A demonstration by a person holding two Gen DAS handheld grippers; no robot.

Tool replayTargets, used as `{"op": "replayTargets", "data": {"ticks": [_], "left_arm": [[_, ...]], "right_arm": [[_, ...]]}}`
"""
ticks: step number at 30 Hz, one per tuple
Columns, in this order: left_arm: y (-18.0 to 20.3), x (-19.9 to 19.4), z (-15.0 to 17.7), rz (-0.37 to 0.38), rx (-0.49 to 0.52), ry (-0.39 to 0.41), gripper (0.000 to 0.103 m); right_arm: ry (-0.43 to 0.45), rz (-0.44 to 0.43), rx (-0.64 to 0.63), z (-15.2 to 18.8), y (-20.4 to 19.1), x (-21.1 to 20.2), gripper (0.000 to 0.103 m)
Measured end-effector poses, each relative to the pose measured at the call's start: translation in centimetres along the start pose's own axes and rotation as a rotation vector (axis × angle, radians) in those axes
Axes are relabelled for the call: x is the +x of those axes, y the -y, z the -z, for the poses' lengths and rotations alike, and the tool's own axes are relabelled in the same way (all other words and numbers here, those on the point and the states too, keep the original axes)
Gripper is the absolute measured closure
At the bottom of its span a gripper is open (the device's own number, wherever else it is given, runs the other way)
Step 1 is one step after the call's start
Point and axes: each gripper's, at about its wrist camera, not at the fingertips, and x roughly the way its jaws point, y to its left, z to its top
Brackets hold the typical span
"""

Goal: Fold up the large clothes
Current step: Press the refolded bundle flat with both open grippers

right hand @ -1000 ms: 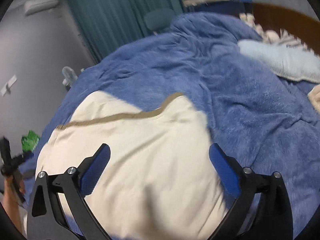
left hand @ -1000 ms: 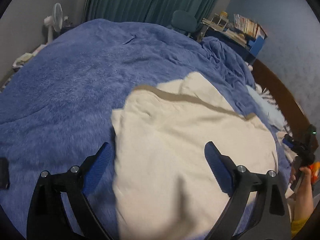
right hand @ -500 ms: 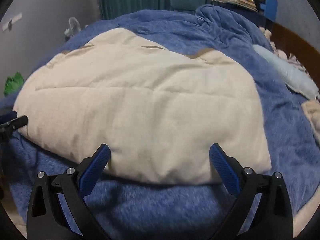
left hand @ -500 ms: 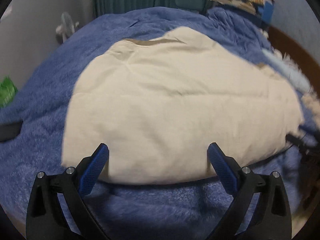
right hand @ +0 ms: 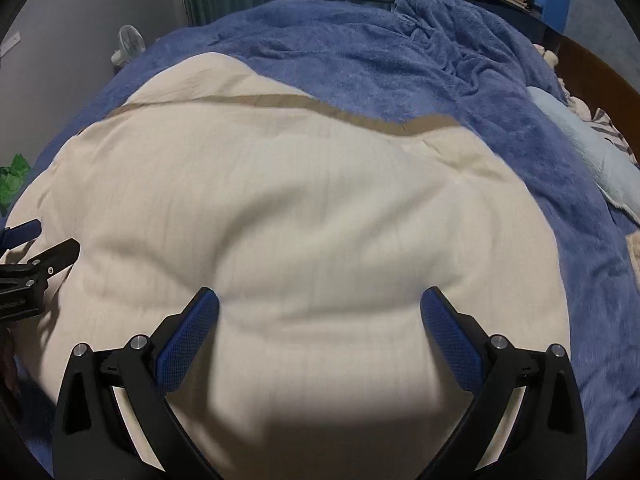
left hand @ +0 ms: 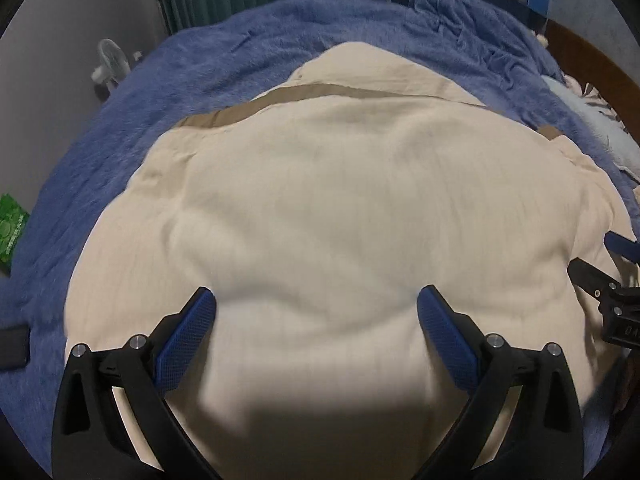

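While spread, two grippers (left hand: 316, 300) (right hand: 320, 300) overhang one garment (left hand: 340, 208).

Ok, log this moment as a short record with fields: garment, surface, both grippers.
garment: cream garment with a tan band, spread flat
surface: blue fleece blanket on the bed
left gripper: open, over the garment's near edge, holding nothing
right gripper: open, over the same garment, holding nothing
beside the bed: white fan

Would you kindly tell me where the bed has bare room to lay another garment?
Bare blue blanket lies between the cream garment and the curtain, and along its left edge. The right side is crowded by a pale blue cloth.
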Motion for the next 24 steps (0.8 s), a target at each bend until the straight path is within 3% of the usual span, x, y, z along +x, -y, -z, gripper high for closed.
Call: {"op": "replayTargets", "data": {"ticks": [6,12,19,24], "left_arm": [[-0.5,3.9,-5.1,0.039,-0.008,-0.071,0.006],[-1.7,6.6,-7.8,0.061,-0.026,-0.042,0.006],[-1.8,8.1,-8.4,0.041,-0.027,-0.015,0.006],[-2.7,5.1,-7.7,0.039,-0.051,0.007,0.007]], "right_arm": [[-0.056,-0.006,-0.006,-4.4,0.2,3.3,0.005],[-0.068,-0.021,-0.006,-7.7,0.4,6.6,0.005],[-0.080,-0.058,0.031,-8.9,0.8,9.0,0.005],[-0.020,-0.031,0.013,-8.1,1.2,5.5,0.007]]}}
